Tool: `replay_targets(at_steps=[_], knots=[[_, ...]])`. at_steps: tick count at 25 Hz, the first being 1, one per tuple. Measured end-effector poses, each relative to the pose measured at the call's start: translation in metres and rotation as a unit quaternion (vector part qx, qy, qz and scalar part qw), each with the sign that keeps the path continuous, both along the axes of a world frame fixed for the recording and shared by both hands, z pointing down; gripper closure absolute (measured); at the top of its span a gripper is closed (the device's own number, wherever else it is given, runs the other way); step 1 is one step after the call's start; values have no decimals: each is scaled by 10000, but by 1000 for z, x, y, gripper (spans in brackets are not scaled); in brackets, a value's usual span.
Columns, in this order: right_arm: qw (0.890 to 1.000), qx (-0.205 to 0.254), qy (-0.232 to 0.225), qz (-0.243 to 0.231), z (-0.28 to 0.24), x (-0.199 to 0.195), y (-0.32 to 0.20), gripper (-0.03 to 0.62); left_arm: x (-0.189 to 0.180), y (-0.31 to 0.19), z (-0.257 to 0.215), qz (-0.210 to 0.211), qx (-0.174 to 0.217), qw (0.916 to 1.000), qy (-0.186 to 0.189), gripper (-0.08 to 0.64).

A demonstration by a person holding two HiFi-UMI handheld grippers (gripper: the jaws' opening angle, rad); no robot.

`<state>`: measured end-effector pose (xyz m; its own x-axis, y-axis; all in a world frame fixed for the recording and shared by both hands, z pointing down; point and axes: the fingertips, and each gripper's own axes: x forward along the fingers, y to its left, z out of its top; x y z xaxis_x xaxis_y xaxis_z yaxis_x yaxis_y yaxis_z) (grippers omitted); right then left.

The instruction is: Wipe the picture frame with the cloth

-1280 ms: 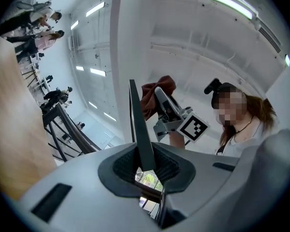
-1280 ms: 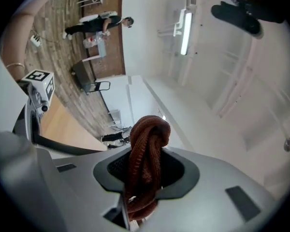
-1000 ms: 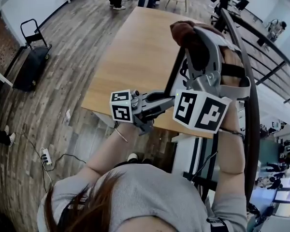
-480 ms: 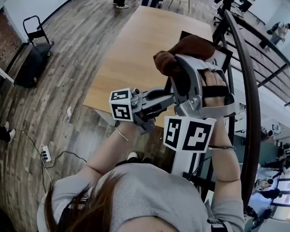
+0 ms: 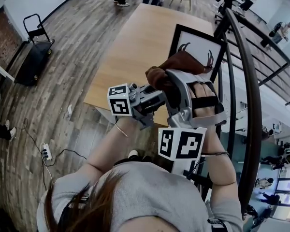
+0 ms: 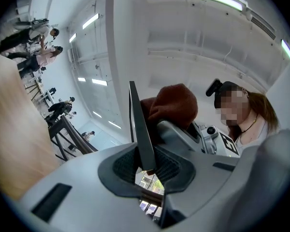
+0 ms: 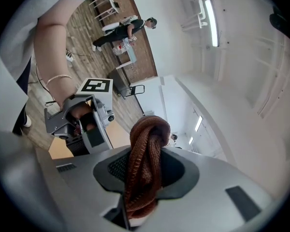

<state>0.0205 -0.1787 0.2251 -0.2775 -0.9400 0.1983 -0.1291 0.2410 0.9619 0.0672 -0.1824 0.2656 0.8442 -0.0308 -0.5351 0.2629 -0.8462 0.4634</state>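
Note:
The picture frame [image 5: 199, 46] has a black border and a white picture with antlers drawn on it. It stands tilted above the wooden table [image 5: 133, 47]. My left gripper [image 5: 157, 99] is shut on its lower edge. In the left gripper view the frame [image 6: 139, 129] is a thin black sliver clamped between the pads. My right gripper [image 5: 163, 77] is shut on a bunched brown cloth [image 5: 180, 64], which lies against the frame's lower part, just above the left gripper. The right gripper view has the cloth [image 7: 145, 161] squeezed between the jaws, with the left gripper's marker cube [image 7: 95, 86] beyond it.
A black curved railing [image 5: 249, 91] runs along the right. A black cart [image 5: 31, 50] stands on the wood floor at the left, and a power strip [image 5: 46, 154] lies lower down. Several people stand beyond the table's far end.
My right gripper has come down the frame with the cloth, toward the left gripper, and the upper part of the picture now shows. The left gripper has kept its hold and place.

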Motion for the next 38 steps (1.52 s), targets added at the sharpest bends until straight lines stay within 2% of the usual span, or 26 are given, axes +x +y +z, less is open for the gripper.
replay_targets(at_steps=[8, 12, 15, 20, 23, 27, 30, 38], knots=[[9991, -346, -100, -212, 15, -6, 19, 459, -5, -6, 0, -168, -19, 9999, -19, 499], [9982, -360, -378, -305, 5, -5, 26, 459, -6, -8, -1, -208, -58, 9998, -20, 499], [9975, 70, -674, -197, -25, 11, 29, 459, -8, -6, 10, -251, -128, 9996, -50, 499], [9889, 1219, -792, 312, -110, 60, 15, 459, -8, 1, 19, -251, -210, 9994, -68, 499], [9835, 1545, -505, 791, -136, 83, -5, 459, -9, 7, 20, -172, -221, 9996, -61, 499], [9844, 1410, 165, 1043, -132, 86, -41, 459, -12, 11, 13, -128, -136, 9998, -56, 499], [9835, 1301, 504, 1151, -115, 85, -57, 459, -13, 14, 7, -107, -80, 9999, -14, 499], [9853, 1124, 676, 1092, -85, 74, -60, 459, -15, 20, 0, -108, 58, 9999, -24, 499]])
